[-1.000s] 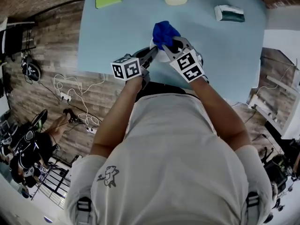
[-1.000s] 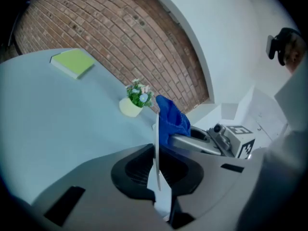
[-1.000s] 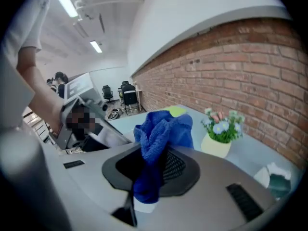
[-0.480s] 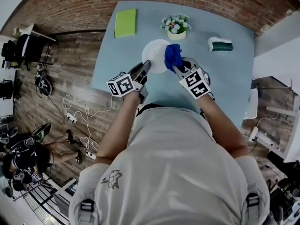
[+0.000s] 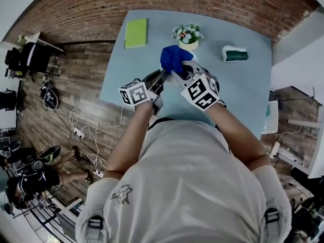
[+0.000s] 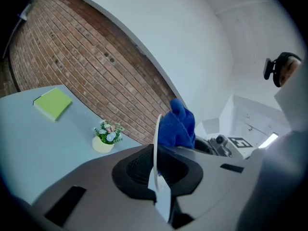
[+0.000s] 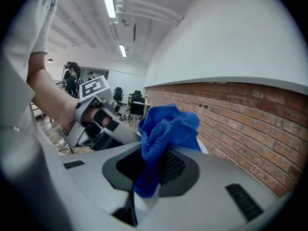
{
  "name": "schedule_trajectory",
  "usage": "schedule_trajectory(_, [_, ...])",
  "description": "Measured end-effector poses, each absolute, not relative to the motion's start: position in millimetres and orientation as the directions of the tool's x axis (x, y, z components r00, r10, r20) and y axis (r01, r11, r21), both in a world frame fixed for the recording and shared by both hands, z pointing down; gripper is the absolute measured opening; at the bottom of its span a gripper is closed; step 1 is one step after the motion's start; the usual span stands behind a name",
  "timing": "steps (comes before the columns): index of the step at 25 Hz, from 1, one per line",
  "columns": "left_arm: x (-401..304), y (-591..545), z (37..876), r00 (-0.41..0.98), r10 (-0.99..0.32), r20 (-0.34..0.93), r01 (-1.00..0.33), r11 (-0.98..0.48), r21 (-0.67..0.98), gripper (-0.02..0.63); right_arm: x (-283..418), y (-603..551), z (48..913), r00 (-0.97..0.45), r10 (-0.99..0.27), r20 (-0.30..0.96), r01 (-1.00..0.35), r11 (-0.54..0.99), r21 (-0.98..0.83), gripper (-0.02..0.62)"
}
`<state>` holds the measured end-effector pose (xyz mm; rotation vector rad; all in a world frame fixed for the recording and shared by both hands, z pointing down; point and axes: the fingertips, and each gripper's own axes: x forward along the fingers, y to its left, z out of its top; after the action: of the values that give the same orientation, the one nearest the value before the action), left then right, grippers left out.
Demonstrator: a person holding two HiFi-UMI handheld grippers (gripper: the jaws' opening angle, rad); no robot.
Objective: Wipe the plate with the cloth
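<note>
Plate (image 6: 157, 134): white, held on edge above the tabletop (image 5: 243, 85). The left gripper view shows only its thin rim, so neither face can be read.
Plate in the head view: almost wholly covered by the cloth and both claws, and its outline cannot be picked out.
Cloth (image 7: 166, 129): blue and bunched, sticking up out of the right claw. In the left gripper view it sits just beside the plate's right face, but whether it presses on that face is hard to tell.
Left claw (image 6: 157, 170): jaws closed tight on the plate's lower rim.
Right claw (image 7: 153, 172): jaws clamped on the lower fold of the cloth, which hides the inner faces of the pads.
Marker cubes (image 5: 134, 93): one on each claw, turned toward the head camera and covering the hands.
Flower pot (image 5: 187, 35): on the far side of the tabletop, just beyond the cloth.
Green pad (image 5: 135, 33): lies flat near the far left corner.
Green-and-white box (image 5: 234, 53): at the far right, too small to identify.
Shirt (image 5: 202, 176): fills the lower head view and hides the tabletop's near edge.
</note>
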<state>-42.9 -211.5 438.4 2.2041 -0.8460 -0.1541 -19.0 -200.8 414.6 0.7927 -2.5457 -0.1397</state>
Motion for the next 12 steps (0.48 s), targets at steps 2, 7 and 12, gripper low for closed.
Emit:
schedule_trajectory(2, [-55, -217, 428, 0.755, -0.647, 0.111, -0.513, -0.476, 0.715, 0.021, -24, -190, 420, -0.738, -0.532, 0.415, -0.497, 0.845, 0.2, 0.072])
schedule_trajectory(7, [-82, -217, 416, 0.725, -0.684, 0.087, -0.53, -0.471, 0.705, 0.028, -11, -169, 459, -0.72, -0.452, 0.527, -0.44, 0.884, 0.158, 0.072])
schedule_trajectory(12, [-86, -202, 430, 0.74, -0.663, 0.115, -0.521, -0.456, 0.722, 0.026, 28, -213, 438, -0.643, -0.561, 0.521, -0.536, 0.816, 0.216, 0.072])
